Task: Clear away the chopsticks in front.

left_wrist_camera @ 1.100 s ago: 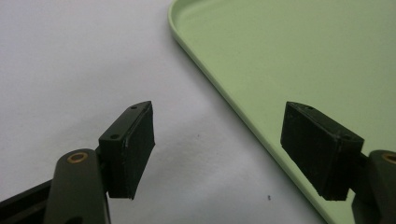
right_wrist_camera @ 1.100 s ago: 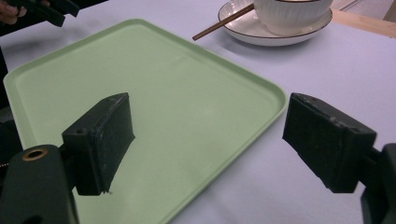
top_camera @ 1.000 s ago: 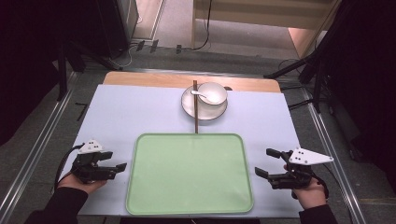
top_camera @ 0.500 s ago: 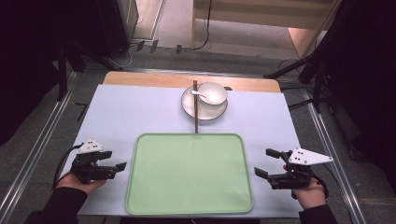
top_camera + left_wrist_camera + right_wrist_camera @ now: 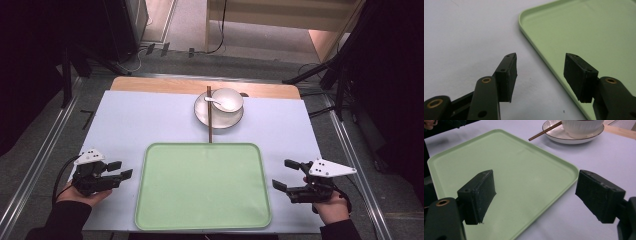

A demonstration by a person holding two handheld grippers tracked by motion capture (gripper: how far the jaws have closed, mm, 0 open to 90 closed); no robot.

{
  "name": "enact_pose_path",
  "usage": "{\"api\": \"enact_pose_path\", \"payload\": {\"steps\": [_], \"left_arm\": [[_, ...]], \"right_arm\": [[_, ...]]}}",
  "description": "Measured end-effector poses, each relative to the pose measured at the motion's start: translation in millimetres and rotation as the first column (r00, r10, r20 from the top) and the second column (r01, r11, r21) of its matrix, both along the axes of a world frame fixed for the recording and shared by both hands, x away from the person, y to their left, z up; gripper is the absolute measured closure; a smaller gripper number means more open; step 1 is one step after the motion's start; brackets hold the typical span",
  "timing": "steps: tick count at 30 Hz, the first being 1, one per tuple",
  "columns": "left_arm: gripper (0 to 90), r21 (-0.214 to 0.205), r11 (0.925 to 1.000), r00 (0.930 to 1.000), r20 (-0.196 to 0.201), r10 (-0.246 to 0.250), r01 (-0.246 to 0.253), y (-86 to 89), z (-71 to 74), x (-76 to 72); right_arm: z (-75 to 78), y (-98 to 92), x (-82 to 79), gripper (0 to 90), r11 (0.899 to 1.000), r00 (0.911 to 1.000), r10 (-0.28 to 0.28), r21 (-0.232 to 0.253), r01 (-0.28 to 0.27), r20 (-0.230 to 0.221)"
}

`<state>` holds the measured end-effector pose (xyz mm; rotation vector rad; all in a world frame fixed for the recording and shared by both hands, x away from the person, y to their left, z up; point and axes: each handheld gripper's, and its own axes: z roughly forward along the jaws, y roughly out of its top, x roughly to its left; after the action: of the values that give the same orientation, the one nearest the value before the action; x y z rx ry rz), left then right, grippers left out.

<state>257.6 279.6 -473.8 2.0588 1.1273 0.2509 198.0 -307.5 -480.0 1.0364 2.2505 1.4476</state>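
Beside green tray (image 5: 203, 187), left gripper (image 5: 120, 170), right gripper (image 5: 286, 174) (both agape)

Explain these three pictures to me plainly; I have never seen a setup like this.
There is no robot here. A person sits at a table holding hand-operated tongs in each hand: the left tongs and the right tongs. Both are open and hold nothing.

The high view looks down from above the person. The other two pictures come from small cameras riding on each pair of tongs, looking out between their black jaws.

On the table lies a green tray with nothing on it. Beyond it sits a plate carrying a white bowl with a spoon in it, and brown chopsticks lie across the plate's edge toward the tray.
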Motion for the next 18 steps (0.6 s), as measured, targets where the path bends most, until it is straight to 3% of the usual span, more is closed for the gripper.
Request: {"api": "enact_pose_path", "payload": {"steps": [8,11,18], "left_arm": [[50.3,-0.007,0.9999,0.9995,-0.028,0.013,-0.013,-2.4,4.4,-0.2],[46.1,0.002,0.9998,0.9990,-0.040,0.021,-0.021,-4.3,6.4,0.7],[43.6,-0.036,0.9979,0.9964,-0.069,0.051,-0.053,-10.5,13.2,7.2]], "right_arm": [[0.1,0.3,-0.3,16.6,1.000,1.0000,-0.001,-0.001,0.001,0.001],[-0.1,0.3,-0.1,16.7,1.000,1.0000,0.002,-0.002,-0.002,0.000],[-0.4,0.3,0.0,16.6,1.000,1.0000,0.000,-0.003,0.000,-0.001]]}}
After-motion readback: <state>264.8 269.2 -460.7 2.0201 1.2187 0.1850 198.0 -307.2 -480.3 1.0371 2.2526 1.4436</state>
